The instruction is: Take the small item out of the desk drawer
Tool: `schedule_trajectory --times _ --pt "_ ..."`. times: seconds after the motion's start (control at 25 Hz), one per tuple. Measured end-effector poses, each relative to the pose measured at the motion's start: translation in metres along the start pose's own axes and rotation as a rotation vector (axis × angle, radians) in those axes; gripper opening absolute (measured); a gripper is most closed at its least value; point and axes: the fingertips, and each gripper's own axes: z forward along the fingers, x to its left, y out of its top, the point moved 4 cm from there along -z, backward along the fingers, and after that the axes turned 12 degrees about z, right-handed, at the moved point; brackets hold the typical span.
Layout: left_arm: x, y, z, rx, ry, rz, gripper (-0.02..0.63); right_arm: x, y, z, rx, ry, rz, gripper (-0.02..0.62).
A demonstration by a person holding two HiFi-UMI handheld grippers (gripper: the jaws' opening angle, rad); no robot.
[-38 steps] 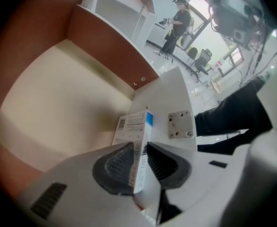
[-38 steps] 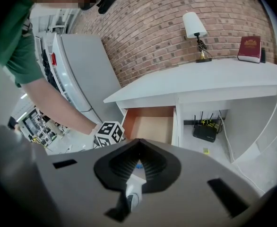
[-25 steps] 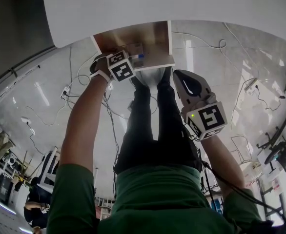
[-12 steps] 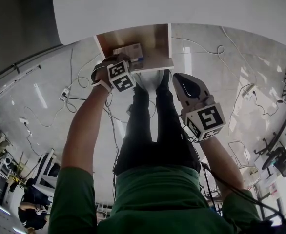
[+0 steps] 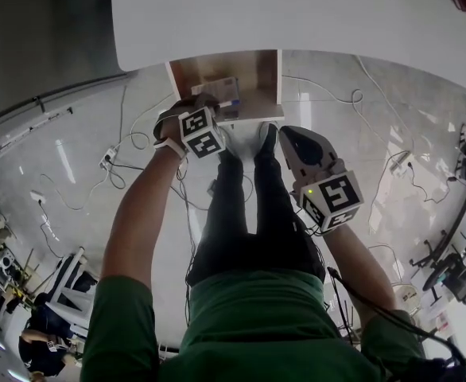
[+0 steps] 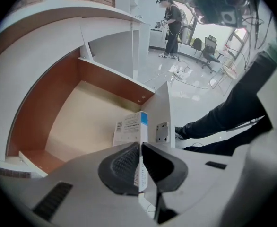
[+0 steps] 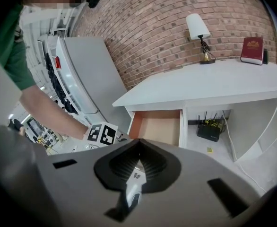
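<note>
The small item is a white box with a blue edge [image 6: 130, 128], also seen at the open drawer's front [image 5: 219, 89]. My left gripper [image 6: 141, 146] points steeply down over the drawer [image 6: 84, 122]. Its jaws have just been closing, and both pads press on the box between them. In the head view the left gripper [image 5: 215, 104] is at the drawer's near left part. My right gripper [image 5: 294, 138] hangs to the right of the drawer front, apart from it. In its own view the right gripper [image 7: 137, 144] is shut, with nothing between the pads.
The drawer [image 7: 157, 126] stands pulled out of a white desk [image 7: 200, 86]. A lamp [image 7: 198, 30] and a red book [image 7: 252, 48] stand on the desk, and a black router [image 7: 208, 129] sits under it. Cables [image 5: 376, 94] lie on the glossy floor. The person's legs [image 5: 249, 205] are below the drawer front.
The left gripper has closed on the box and lifted it a little off the drawer floor. The right gripper has risen slightly beside the drawer.
</note>
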Motion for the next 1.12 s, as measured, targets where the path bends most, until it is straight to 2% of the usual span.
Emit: schedule_trajectory --times 0.52,1.12 --pt "0.003 0.03 -0.079 -0.077 0.095 0.048 0.021 0.024 0.033 -0.022 -0.056 0.002 -0.014 0.005" --pt "0.008 0.063 -0.176 -0.127 0.259 0.12 0.02 0.058 0.079 -0.052 -0.134 0.014 -0.061 0.005"
